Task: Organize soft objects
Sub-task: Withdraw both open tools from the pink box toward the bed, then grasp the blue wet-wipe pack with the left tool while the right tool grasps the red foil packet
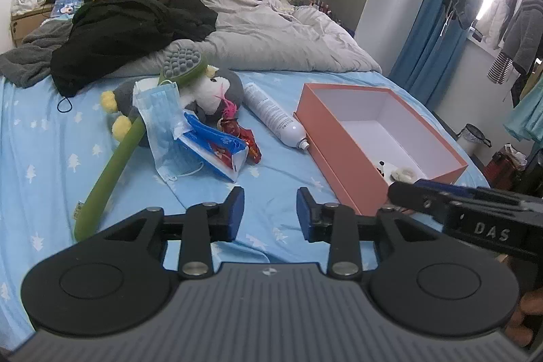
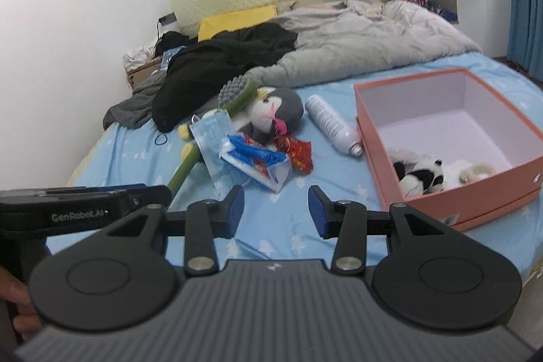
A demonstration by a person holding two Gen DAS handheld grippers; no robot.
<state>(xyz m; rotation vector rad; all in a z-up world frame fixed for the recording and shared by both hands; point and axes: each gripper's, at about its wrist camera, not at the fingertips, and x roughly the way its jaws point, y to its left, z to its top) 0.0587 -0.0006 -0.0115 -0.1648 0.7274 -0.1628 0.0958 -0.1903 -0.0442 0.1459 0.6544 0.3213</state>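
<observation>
1. We hold the left gripper above the blue bedsheet, its jaws spread and pinching nothing.
2. We hold the right gripper beside it, jaws likewise spread and empty.
3. Pink box, open, on the sheet to the right; a small black-and-white plush lies in its near corner.
4. Grey plush toy in the heap left of the box, under a green long-handled brush, touching a blue face mask and snack packets.
5. White spray can, lying between heap and box.
</observation>
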